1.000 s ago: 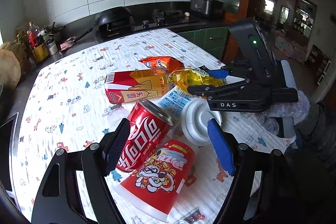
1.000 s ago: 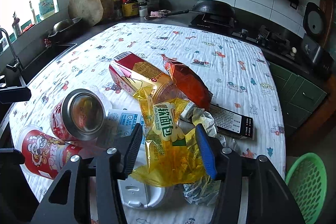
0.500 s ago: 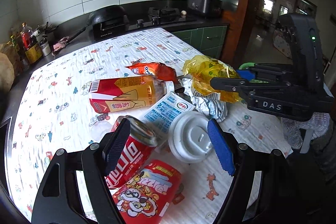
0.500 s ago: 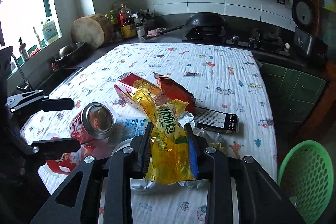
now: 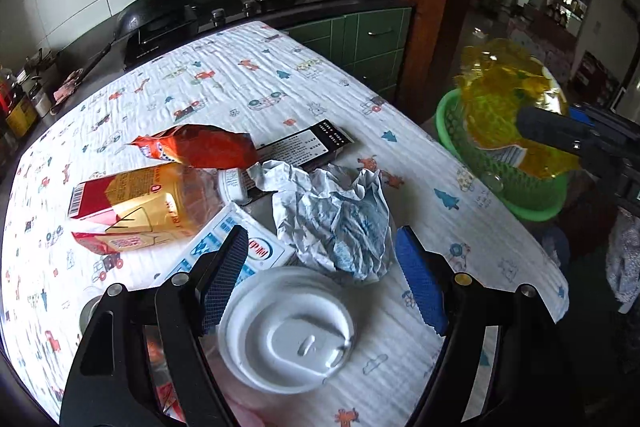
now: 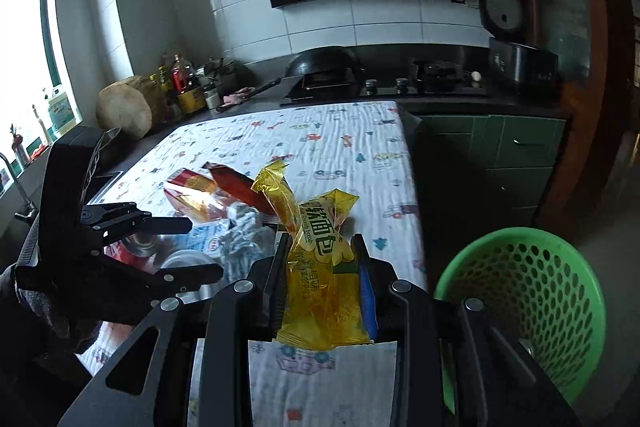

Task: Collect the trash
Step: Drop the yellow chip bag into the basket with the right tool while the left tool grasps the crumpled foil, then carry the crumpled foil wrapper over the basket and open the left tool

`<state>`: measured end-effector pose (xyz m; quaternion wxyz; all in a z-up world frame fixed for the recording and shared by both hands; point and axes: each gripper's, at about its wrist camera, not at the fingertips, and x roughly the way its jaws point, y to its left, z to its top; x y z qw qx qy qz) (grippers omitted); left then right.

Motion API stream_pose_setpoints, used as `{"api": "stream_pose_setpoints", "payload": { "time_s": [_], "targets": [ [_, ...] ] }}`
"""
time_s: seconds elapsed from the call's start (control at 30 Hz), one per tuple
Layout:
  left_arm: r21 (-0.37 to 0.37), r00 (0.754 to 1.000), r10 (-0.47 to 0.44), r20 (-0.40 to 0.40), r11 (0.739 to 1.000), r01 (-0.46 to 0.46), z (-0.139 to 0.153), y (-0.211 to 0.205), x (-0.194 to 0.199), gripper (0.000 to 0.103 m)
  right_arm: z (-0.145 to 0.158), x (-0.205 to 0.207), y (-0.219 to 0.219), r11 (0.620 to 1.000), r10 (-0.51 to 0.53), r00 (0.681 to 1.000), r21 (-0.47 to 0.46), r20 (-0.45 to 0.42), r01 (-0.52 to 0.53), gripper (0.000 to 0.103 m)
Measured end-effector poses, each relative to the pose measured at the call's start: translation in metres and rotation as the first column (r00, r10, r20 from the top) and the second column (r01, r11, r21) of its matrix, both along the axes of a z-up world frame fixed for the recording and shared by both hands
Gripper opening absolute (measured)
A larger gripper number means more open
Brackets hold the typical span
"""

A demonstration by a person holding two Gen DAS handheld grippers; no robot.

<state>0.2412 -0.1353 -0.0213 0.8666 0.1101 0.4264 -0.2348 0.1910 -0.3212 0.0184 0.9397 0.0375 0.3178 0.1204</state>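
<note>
My right gripper (image 6: 320, 247) is shut on a yellow bread wrapper (image 6: 320, 267), held in the air near the table's edge. A green mesh basket (image 6: 532, 287) stands on the floor to its right. In the left wrist view the yellow wrapper (image 5: 504, 95) hangs in front of the basket (image 5: 516, 187). My left gripper (image 5: 320, 243) is open just above a white plastic lid (image 5: 288, 331) and a crumpled white-blue wrapper (image 5: 332, 215). An orange snack bag (image 5: 200, 147), a red-gold carton (image 5: 132, 207) and a black box (image 5: 308, 147) lie behind them.
A printed cloth (image 5: 240, 75) covers the table. A flat blue-white milk pack (image 5: 256, 251) lies under my left finger, and a red can (image 6: 132, 251) is near it. Behind the table run a stove counter with a wok (image 6: 324, 63) and green cabinets (image 6: 512, 155).
My right gripper closed on the yellow wrapper, lifted it off the pile and carried it right toward the basket. My left gripper moved from the red can to the lid and crumpled wrapper.
</note>
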Motion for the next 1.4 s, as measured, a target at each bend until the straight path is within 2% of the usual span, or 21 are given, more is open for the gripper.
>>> {"api": "stream_pose_setpoints", "payload": {
  "time_s": [0.33,0.47,0.57,0.63,0.67,0.7,0.77,0.93,1.03,1.17,1.4],
  "targets": [
    [0.1,0.999,-0.021,-0.045,0.995,0.025,-0.025,-0.032,0.026,0.075,-0.041,-0.013,-0.092,0.983,-0.186,0.978,-0.019,-0.097,0.185,0.029],
    [0.092,0.997,-0.042,-0.062,0.995,0.048,-0.028,-0.039,0.025,0.049,-0.063,-0.014,-0.116,0.973,-0.233,0.961,-0.027,-0.153,0.231,0.029],
    [0.085,0.997,-0.061,-0.049,0.994,0.065,-0.025,-0.043,0.018,0.036,-0.076,-0.013,-0.127,0.968,-0.251,0.95,-0.02,-0.186,0.251,0.03],
    [0.076,0.997,-0.071,-0.042,0.994,0.074,-0.021,-0.045,0.013,0.032,-0.083,-0.013,-0.132,0.965,-0.26,0.945,-0.01,-0.198,0.263,0.031],
    [0.073,0.996,-0.077,-0.036,0.994,0.079,-0.018,-0.046,0.01,0.03,-0.086,-0.012,-0.135,0.964,-0.26,0.944,-0.003,-0.204,0.265,0.035],
    [0.066,0.996,-0.081,-0.032,0.994,0.083,-0.015,-0.046,0.007,0.03,-0.088,-0.012,-0.138,0.961,-0.27,0.941,0.002,-0.206,0.276,0.047],
    [0.044,0.995,-0.094,-0.024,0.994,0.095,-0.007,-0.047,0.002,0.029,-0.091,-0.013,-0.143,0.956,-0.287,0.937,0.007,-0.197,0.294,0.059],
    [-0.025,0.989,-0.149,0.008,0.989,0.149,0.021,-0.066,-0.01,0.028,-0.091,-0.022,-0.151,0.948,-0.31,0.932,0.016,-0.19,0.318,0.06],
    [-0.046,0.979,-0.2,0.03,0.979,0.201,0.032,-0.092,-0.016,0.028,-0.086,-0.033,-0.154,0.939,-0.338,0.927,-0.001,-0.161,0.343,0.071],
    [-0.076,0.965,-0.262,0.024,0.962,0.263,0.03,-0.138,-0.018,0.028,-0.081,-0.049,-0.155,0.928,-0.371,0.921,-0.023,-0.122,0.371,0.08],
    [-0.095,0.947,-0.321,-0.02,0.943,0.318,0.01,-0.207,-0.008,0.031,-0.078,-0.078,-0.156,0.919,-0.394,0.913,-0.021,-0.103,0.394,0.083]
  ]
}}
